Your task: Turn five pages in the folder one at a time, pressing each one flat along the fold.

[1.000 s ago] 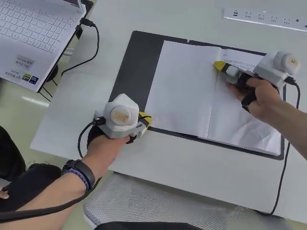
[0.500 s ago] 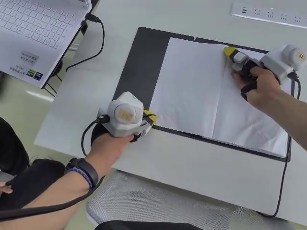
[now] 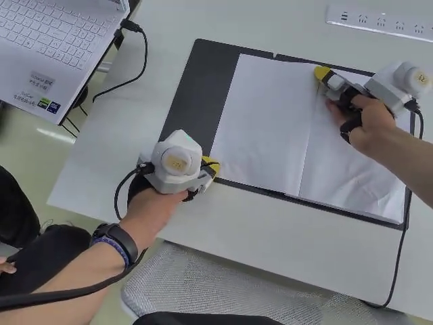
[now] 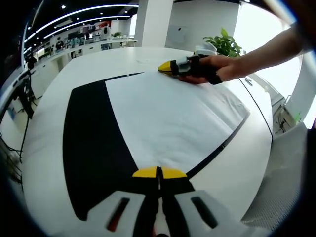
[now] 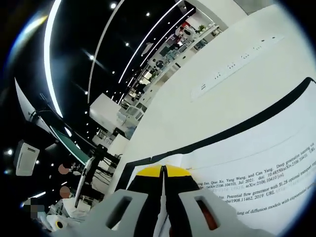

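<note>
Nearest, at the near edge of the white worktop (image 3: 270,237), the left gripper (image 3: 209,165) sat with its yellow tips pressed together, resting on the near edge of the black folder (image 3: 193,95) just beside the near left corner of the left page (image 3: 264,122). The folder lay open in the middle of the worktop, both pages spread flat, meeting at the fold (image 3: 308,135). At the far end of that fold the right gripper (image 3: 322,72) lay low on the paper, its tips likewise closed together; its own view showed printed lines on the right page (image 5: 256,182). Beyond, a power strip (image 3: 379,20) ran along the far edge, and a laptop (image 3: 54,40) occupied the far left corner.
</note>
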A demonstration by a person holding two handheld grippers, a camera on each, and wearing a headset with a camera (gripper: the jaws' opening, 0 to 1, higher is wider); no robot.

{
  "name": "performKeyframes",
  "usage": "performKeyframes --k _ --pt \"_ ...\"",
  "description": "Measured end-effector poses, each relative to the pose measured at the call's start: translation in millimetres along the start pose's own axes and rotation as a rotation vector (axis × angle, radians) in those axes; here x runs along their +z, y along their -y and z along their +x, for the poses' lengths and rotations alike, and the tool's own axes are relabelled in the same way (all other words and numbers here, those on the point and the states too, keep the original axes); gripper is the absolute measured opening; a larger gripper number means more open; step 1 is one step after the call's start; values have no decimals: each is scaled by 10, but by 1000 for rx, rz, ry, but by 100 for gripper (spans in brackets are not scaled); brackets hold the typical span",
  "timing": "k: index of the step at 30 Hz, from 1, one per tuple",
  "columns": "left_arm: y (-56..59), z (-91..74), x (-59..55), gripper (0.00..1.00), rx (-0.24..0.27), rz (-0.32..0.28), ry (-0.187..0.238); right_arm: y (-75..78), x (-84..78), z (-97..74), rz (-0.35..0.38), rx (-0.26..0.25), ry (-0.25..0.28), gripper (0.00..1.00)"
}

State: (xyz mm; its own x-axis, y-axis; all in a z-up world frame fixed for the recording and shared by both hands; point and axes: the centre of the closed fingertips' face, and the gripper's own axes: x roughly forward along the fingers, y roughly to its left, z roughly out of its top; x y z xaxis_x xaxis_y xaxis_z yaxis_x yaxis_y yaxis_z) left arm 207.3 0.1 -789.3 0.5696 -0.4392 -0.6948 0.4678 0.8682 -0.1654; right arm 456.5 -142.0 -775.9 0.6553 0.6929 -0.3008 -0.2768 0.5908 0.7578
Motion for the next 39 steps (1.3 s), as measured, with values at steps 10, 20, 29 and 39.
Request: performKeyframes --k 10,20,29,39 --pt "0 3 0 0 -4 5 -6 -69 -199 -177 -49 53 -78 0" --pt "1 4 2 0 9 -7 -3 -149 -424 -353 -63 99 -100 0" --pt "4 5 -1 0 7 -4 -5 -404 -660 -584 -142 137 -176 0" --pt "9 6 -4 0 1 13 -12 -625 -963 -914 -152 160 -201 0"
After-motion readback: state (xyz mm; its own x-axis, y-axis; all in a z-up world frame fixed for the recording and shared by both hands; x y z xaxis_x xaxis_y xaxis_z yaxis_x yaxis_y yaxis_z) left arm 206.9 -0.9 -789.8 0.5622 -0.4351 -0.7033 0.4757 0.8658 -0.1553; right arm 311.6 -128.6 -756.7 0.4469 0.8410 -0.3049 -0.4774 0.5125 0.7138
